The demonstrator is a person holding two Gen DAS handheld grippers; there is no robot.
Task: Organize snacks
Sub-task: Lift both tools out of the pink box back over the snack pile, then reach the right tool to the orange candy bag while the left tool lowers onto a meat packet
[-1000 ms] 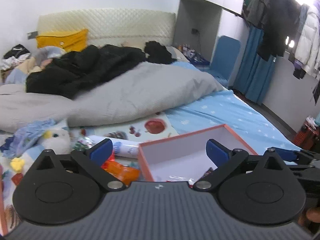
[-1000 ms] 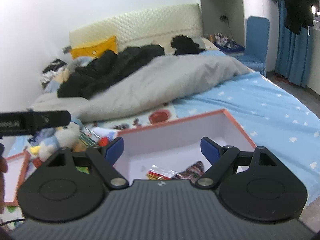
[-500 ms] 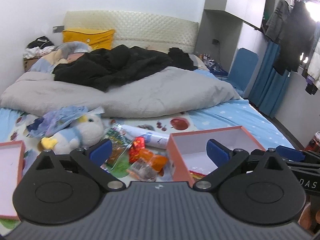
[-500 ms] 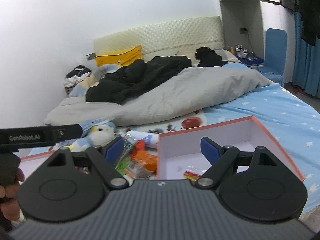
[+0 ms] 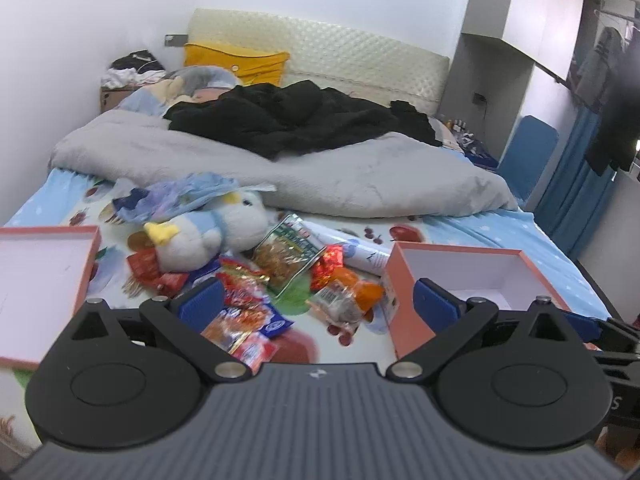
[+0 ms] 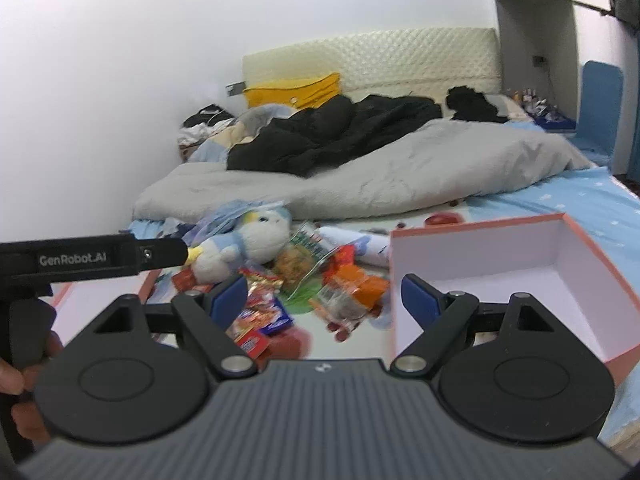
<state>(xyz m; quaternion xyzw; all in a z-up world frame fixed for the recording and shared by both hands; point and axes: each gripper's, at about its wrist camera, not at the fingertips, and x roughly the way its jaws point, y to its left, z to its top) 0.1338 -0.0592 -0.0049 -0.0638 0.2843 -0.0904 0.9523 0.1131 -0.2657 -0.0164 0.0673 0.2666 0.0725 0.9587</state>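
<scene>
Loose snack packets lie in a heap on the bed: a green-edged packet (image 5: 290, 258) (image 6: 298, 264), an orange packet (image 5: 352, 292) (image 6: 356, 286) and red packets (image 5: 240, 320) (image 6: 258, 312). An open orange box with a white inside (image 5: 460, 272) (image 6: 480, 252) stands to their right. A second, shallow orange box (image 5: 48, 230) (image 6: 80, 304) lies to their left. My left gripper (image 5: 316, 306) hangs open above the heap with nothing between its blue pads. My right gripper (image 6: 324, 298) is open too, above the gap between heap and right box.
A white and blue plush toy (image 5: 208, 236) and a white tube (image 5: 360, 254) lie among the snacks. Behind them are a grey duvet (image 5: 360, 176) and black clothes (image 5: 296, 116). A hand (image 6: 16, 376) holds the left gripper's body (image 6: 92, 258).
Both views have swung to the left. The snack heap, the plush toy and the left box have come into sight. The right box has slid towards the right edge. Both grippers stay open.
</scene>
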